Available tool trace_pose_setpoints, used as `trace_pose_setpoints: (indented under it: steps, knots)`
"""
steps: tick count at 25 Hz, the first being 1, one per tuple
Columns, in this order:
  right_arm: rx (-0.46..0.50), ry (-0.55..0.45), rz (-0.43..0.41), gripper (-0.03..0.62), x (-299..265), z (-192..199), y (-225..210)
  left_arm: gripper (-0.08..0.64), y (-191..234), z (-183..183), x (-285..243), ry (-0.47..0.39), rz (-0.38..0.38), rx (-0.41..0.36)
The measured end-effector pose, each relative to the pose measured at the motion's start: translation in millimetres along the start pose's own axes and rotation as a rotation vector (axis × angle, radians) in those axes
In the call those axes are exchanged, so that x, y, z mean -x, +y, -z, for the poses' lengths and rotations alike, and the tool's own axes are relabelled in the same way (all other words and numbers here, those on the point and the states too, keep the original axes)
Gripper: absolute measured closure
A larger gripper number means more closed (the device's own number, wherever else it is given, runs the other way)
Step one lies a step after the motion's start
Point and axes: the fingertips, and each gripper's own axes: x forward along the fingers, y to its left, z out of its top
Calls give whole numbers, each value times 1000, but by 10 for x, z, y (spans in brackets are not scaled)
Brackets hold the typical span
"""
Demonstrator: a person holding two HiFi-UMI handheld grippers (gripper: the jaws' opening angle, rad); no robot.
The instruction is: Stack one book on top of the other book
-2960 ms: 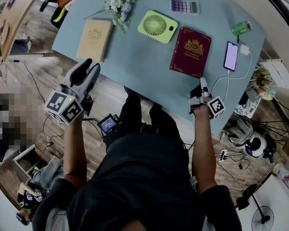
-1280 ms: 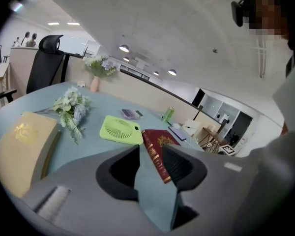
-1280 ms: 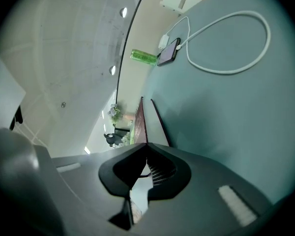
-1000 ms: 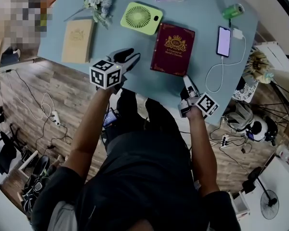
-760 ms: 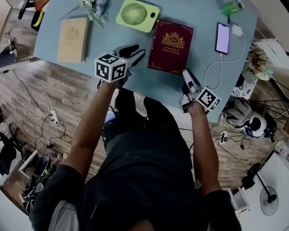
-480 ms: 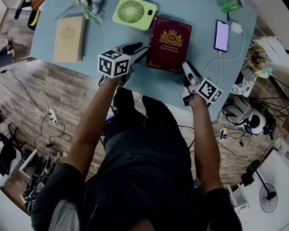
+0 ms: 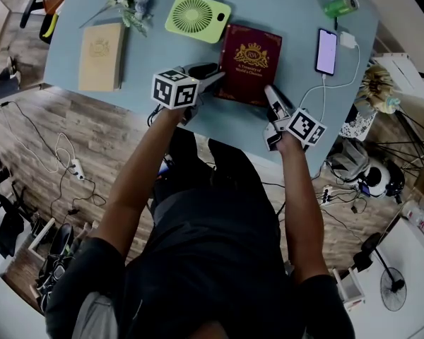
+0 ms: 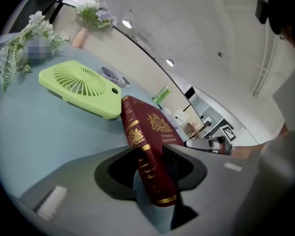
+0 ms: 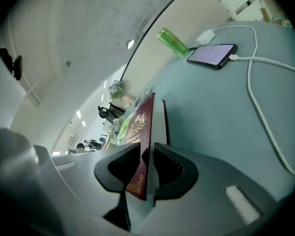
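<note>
Blue counter (image 7: 145, 44), cluttered. red book (image 7: 249, 63) lies flat mid-counter, cover up, spine on its left side. Long axis runs away from the person, slightly skewed. tan book (image 7: 99, 46) sits well apart at far left, heading similar. left tongs (image 7: 210, 75) are wide, straddling the near spine corner. right tongs (image 7: 271, 94) just opened, then narrowed a bit; the near right corner sits between them, not pinched. Suggest seating both deeper, closing evenly, lifting level so it doesn't twist.
</note>
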Motion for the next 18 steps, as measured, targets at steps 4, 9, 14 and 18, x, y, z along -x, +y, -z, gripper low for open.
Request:
trace_pose_setpoints:
  steps: [4,9,14,18]
  knots:
    - [2,13,-7,523,21,7,79,362,-23,-42,-30,-20,-33,-25]
    - [22,5,-19,525,40,-35,292,368,-109,-239,148,-91,-55,-53]
    - [38,-20,-50,526,21,-103,565,368,-161,-402,385,-147,-76,-74]
    - [54,-7,-78,526,-74,-69,779,367,-136,-497,629,-189,-105,-89]
